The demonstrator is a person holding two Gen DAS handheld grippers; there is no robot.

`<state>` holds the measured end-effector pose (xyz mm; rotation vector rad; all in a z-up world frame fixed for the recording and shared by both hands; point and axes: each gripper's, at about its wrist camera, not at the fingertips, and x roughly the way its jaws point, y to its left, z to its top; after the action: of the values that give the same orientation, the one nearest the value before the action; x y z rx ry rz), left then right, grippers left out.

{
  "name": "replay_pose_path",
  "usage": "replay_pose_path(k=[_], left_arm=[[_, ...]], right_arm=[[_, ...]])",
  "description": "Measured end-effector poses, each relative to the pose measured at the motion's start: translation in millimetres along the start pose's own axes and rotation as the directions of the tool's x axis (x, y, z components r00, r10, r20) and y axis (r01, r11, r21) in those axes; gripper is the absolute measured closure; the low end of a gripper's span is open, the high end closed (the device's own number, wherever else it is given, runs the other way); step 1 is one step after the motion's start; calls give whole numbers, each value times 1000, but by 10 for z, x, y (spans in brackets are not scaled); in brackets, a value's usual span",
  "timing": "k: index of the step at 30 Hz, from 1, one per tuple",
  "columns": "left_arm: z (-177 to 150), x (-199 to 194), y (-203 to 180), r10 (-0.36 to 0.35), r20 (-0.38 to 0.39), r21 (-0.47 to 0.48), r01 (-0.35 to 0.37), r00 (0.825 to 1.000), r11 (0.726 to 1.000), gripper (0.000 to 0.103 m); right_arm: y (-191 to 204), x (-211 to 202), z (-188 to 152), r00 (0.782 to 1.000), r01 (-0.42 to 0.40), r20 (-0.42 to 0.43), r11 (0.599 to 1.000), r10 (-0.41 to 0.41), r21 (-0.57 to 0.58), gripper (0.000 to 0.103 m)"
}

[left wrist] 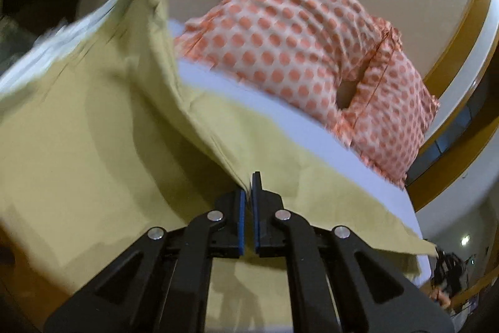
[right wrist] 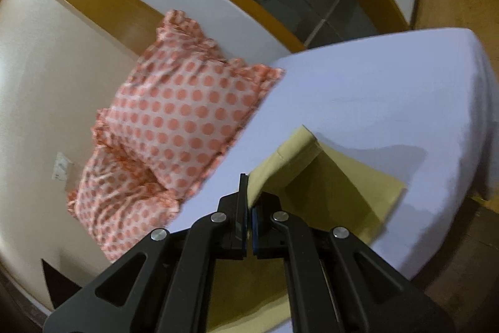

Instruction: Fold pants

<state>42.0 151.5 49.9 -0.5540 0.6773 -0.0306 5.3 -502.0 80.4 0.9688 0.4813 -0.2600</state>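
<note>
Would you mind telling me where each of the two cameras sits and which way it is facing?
Left wrist: on the left gripper, looking along its fingers across the khaki pants toward the polka-dot pillows; only the fingers, shut on a raised fold, show.
Right wrist: on the right gripper, looking over the white bed; its fingers pinch a lifted pants edge.
Shared: pants, pillows, bed, wall.
</note>
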Motion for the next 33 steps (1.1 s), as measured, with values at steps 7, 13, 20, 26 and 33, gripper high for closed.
replay_pose_path(k=[7,13,20,26,33], left_arm=[[-553,-133,274,31,-11,-81,-31,999,996,99],[-680,-240,179,22,47,-31,-21,999,999,101],[-803,-201,163,39,45,-2,-39,998,999,99],[-910,-407,205,30,123,25,-34,992,999,72],[-893,-528,390,67,169,-40,-61,983,997,57]], right_arm=[[-229,85,-136,995,77,-59,997,-75,22,101],[-317,21,-178,993,102,-56,994,-100,34,101],[-286,26,-173,978,194,-72,981,-194,-13,92],[-373,-156,-134,958,286,29,958,-286,-7,29],[-350,-96,-263,975,223,10,973,-223,-61,37]])
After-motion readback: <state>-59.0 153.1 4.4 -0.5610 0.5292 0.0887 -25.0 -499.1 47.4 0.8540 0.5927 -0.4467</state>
